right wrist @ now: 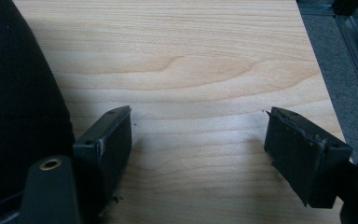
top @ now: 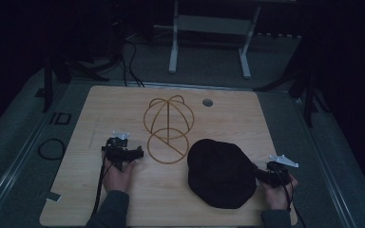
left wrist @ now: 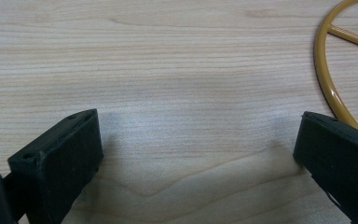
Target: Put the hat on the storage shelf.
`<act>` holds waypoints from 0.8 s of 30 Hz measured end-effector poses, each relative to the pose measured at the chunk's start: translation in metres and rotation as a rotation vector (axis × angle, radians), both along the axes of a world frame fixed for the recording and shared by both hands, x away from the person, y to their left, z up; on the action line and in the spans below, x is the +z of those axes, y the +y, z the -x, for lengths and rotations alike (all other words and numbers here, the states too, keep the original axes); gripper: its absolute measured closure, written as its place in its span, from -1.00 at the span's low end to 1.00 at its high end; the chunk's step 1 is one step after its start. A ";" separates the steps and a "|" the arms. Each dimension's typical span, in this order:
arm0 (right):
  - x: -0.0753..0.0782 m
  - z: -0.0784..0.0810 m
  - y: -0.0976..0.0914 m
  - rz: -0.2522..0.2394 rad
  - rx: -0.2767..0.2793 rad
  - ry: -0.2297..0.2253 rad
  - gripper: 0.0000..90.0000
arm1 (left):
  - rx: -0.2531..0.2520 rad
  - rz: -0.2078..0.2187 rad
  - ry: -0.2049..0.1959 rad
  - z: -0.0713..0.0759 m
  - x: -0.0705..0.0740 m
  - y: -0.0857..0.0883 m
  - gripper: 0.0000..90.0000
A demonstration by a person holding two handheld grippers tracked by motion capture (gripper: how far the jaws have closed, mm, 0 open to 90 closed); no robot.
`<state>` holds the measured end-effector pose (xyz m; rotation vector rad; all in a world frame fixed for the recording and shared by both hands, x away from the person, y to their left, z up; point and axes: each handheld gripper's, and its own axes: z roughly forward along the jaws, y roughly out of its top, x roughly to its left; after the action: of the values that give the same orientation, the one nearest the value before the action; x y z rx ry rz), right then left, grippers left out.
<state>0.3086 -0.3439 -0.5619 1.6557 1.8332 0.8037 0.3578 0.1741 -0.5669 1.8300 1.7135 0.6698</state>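
A black hat (top: 221, 173) lies flat on the wooden table (top: 123, 199), right of centre near the front. A gold wire hat stand (top: 168, 127) rests behind it, its base ring (left wrist: 328, 84) showing at the right edge of the left gripper view. My left gripper (top: 121, 151) sits just left of the stand's base ring, jaws wide apart over bare wood (left wrist: 191, 140). My right gripper (top: 270, 172) rests on the table at the hat's right edge, open and holding nothing; the hat (right wrist: 18, 116) shows beside its left jaw.
A round cable hole (top: 207, 102) sits at the table's back right. Behind the table stands a white metal frame (top: 209, 42). Dark floor, cables (top: 52, 148) and black stand legs surround the table. The table's right edge (right wrist: 326, 93) runs close to my right gripper.
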 end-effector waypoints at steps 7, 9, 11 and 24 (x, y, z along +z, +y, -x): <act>0.000 -0.001 -0.001 -0.002 0.004 -0.002 -0.47 | -0.001 0.000 0.001 0.000 0.000 0.000 -0.98; 0.000 -0.001 -0.001 -0.003 0.003 -0.002 -0.46 | -0.001 0.000 0.001 0.000 0.000 0.000 -0.98; 0.003 -0.001 -0.003 -0.002 -0.009 0.010 -0.26 | -0.001 0.000 0.001 0.000 0.000 0.000 -0.98; 0.020 0.006 -0.012 0.017 0.037 0.024 0.00 | -0.005 -0.003 0.003 0.000 0.000 -0.001 -0.98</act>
<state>0.3030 -0.3564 -0.5424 1.6321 1.8865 0.7853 0.3583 0.1730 -0.5667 1.8383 1.7101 0.6682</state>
